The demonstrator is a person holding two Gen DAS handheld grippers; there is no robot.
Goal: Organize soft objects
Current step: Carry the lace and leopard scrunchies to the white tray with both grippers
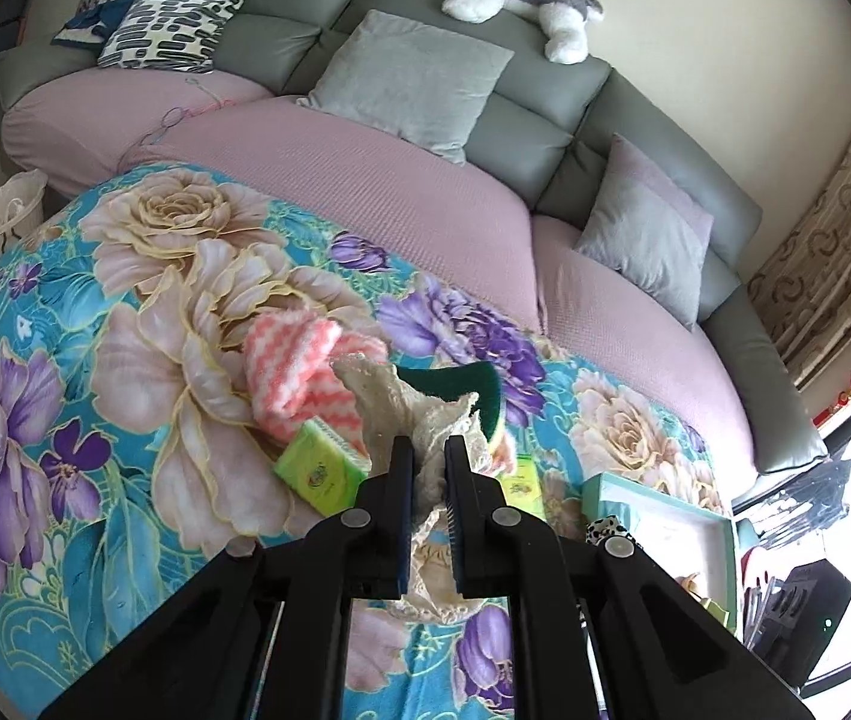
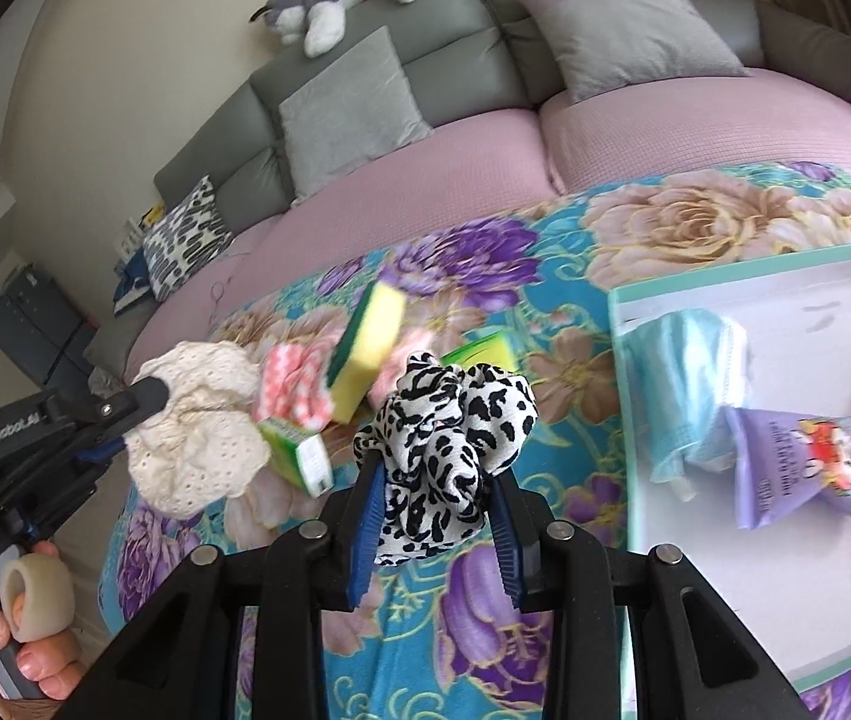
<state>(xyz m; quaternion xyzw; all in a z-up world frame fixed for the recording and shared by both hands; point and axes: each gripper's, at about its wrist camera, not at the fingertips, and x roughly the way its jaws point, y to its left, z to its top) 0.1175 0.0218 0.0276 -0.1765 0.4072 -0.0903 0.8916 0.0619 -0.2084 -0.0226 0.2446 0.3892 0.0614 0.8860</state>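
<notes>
- The left tool (image 1: 428, 447) is pinching a cream lace scrunchie (image 2: 194, 420), lifted above the left part of the floral blanket (image 1: 65, 420); the right wrist view shows the lace bunched around the fingertips, with much of it hanging loose below them.
- Just right of it and below, a pink-and-white cloth (image 1: 296, 363), a green box (image 1: 320, 468) and a yellow sponge with a green face (image 2: 365, 348) lie close together on the blanket. The sponge looks tilted and blurred, so I cannot tell whether it is resting or moving.
- The right tool (image 2: 437, 468) is pressed together on a black-and-white spotted scrunchie (image 2: 446, 420), held up near the middle of the blanket, left of the tray.
- At the right, a white tray with a teal rim (image 2: 620, 360) already holds a light blue cloth (image 2: 689, 372) and a purple packet (image 2: 803, 462).
- Risk, as I judge it: both scrunchies are slippery, springy fabric held by a fold, so a quick swing toward the tray could let one slide out.
- The hanging lace could also snag the sponge or box below and drag it.
- With both tools near each other, crossing paths could make them collide.
</notes>
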